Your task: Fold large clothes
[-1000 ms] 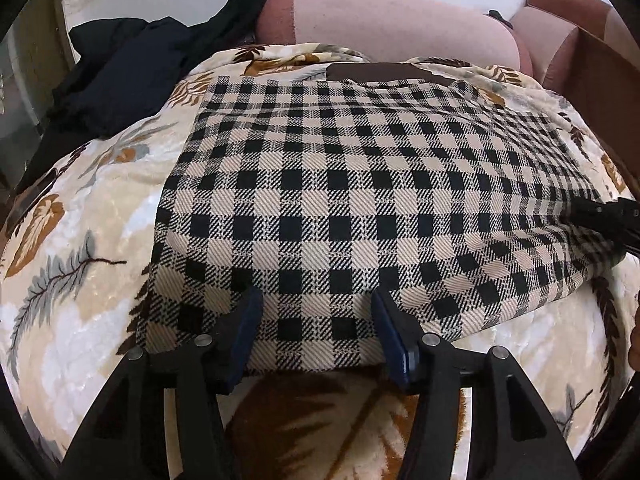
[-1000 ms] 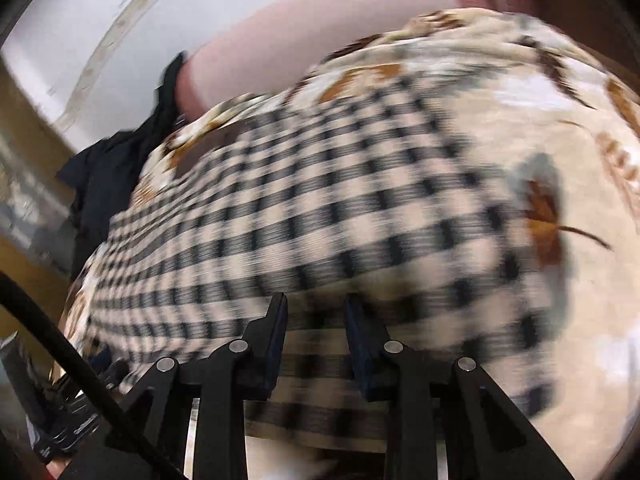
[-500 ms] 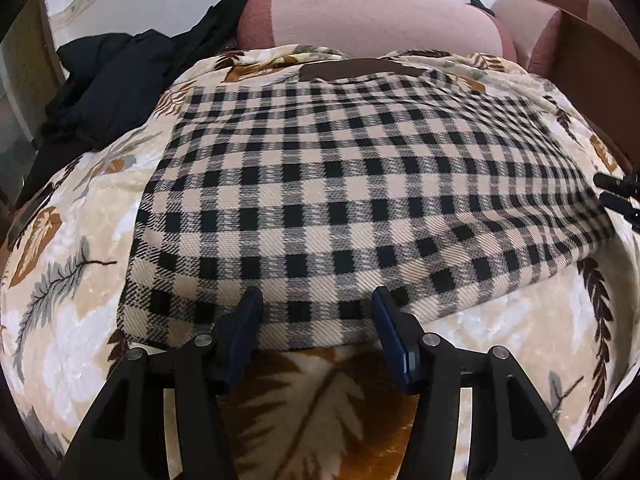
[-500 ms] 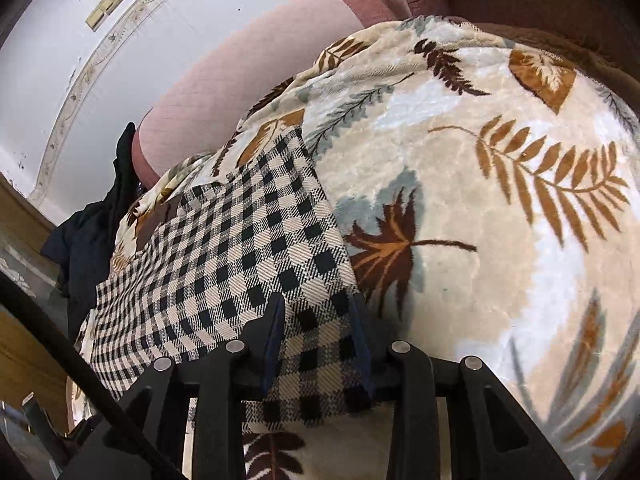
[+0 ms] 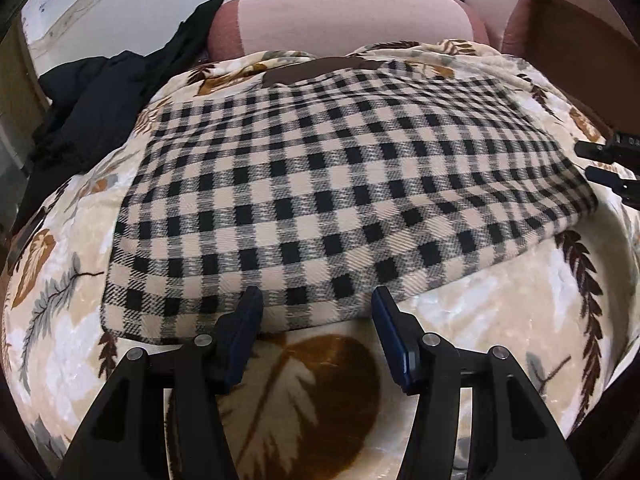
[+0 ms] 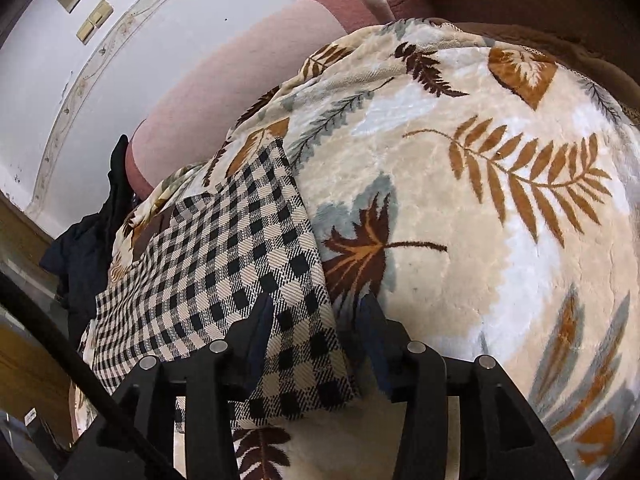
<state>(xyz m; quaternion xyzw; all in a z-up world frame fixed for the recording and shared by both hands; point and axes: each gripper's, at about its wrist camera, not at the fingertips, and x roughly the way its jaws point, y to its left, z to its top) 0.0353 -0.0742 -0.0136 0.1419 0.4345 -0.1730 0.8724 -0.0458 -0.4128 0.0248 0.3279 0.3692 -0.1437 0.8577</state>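
- my left tool stands wide open with nothing between its fingers; the tips sit right at the near hem of the checked garment, over the blanket.
- the garment lies spread flat on the leaf-print blanket, its far end reaching a brown patch close to the pink bolster.
- from the left camera i see the right tool at the garment's right edge, fingers apart, near the cloth corner; whether it touches there i cannot tell.
- from the right camera, the right tool is open too: the garment's corner lies between the two fingers but is not pinched. the left finger rests over the cloth, the right finger is beside its edge, over the blanket.
- a heap of dark clothes lies at the blanket's far left, just apart from the checked garment.
- a white wall with a patterned trim stands behind the bolster.
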